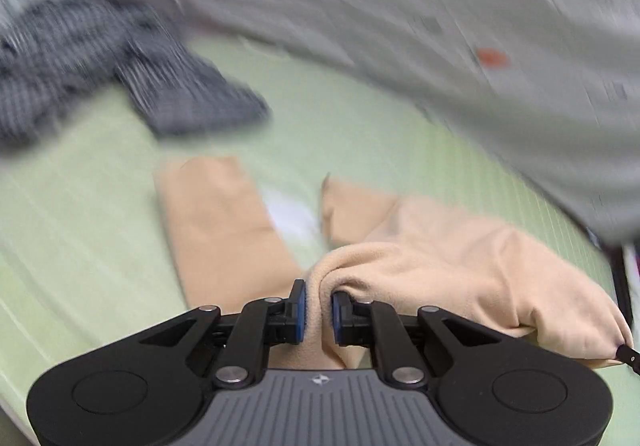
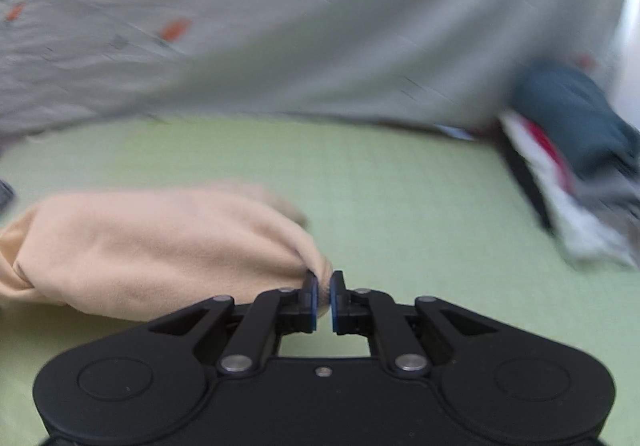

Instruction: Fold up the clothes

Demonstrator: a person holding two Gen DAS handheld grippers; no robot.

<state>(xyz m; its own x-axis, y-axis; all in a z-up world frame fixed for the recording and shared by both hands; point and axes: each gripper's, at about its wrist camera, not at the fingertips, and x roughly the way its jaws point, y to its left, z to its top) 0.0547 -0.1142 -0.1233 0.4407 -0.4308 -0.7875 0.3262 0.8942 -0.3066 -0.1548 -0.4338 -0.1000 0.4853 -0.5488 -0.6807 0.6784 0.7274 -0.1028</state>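
The left gripper (image 1: 319, 312) pinched a fold of the peach fleece garment (image 1: 440, 258), which lay on the green sheet (image 1: 80, 246). The right gripper (image 2: 324, 300) was clamped on its edge (image 2: 160, 246). At ten o'clock lay what looked like a checked shirt (image 1: 120, 62), blurred.

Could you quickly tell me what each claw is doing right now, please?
Left claw: closed on the peach garment.
Right claw: closed on the same garment's edge.
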